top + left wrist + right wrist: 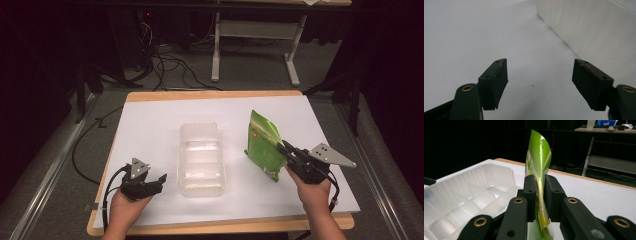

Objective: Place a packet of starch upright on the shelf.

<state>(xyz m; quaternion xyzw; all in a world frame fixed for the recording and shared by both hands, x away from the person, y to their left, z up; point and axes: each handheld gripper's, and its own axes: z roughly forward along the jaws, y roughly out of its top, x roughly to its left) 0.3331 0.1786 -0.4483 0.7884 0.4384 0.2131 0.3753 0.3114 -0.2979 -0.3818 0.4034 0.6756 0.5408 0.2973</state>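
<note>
The room behind is dark, with cables on the floor and the white legs of another table [254,50]. The surface [150,130] is white with a wooden edge. In its middle lies a clear plastic tray [201,160] with several compartments. The left tongs [156,183] rest low on the surface just beside the tray's near left corner; their jaws are wide apart with nothing between them. The right tongs [283,149] are closed on the edge of a green pouch [263,145], which stands upright to the right of the tray, near it.
</note>
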